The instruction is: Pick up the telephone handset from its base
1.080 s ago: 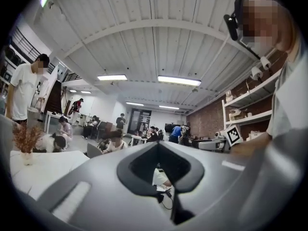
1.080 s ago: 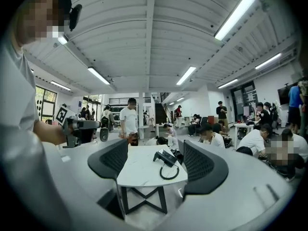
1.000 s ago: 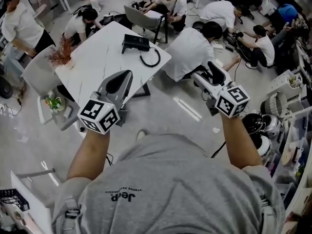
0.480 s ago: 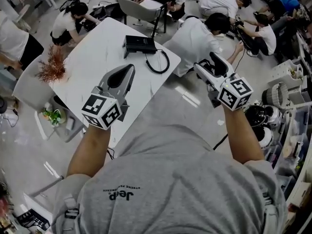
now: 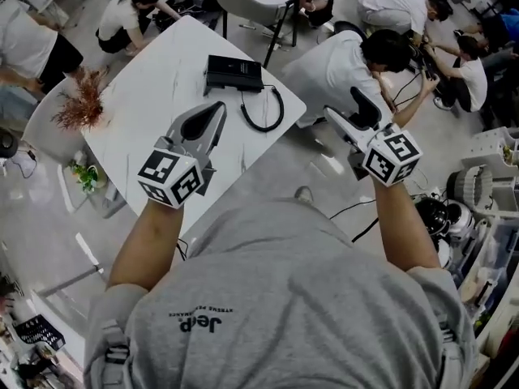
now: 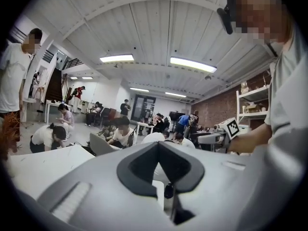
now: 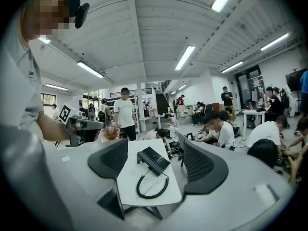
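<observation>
A black telephone (image 5: 233,74) lies on the far part of a white table (image 5: 154,96), its handset resting on the base, and its coiled cord (image 5: 264,109) loops beside it. The right gripper view shows the same telephone (image 7: 153,160) and cord (image 7: 151,186) framed between the jaws, well ahead. My left gripper (image 5: 212,117) hangs above the table's near edge, short of the phone, its jaws together and holding nothing. Held in the air to the right of the table, my right gripper (image 5: 355,112) is open and empty. The left gripper (image 6: 159,150) hides the phone in its own view.
A dried reddish plant (image 5: 81,104) stands at the table's left corner. A person in white (image 5: 349,63) crouches close to the table's right side. A grey chair (image 5: 243,2) stands behind the table. Several more people sit on the floor beyond. Shelving (image 5: 495,209) lines the right.
The table and telephone have come nearer and lower in the head view as the person steps toward them. Both grippers keep their pose; the left one now hangs over the table's near edge.
</observation>
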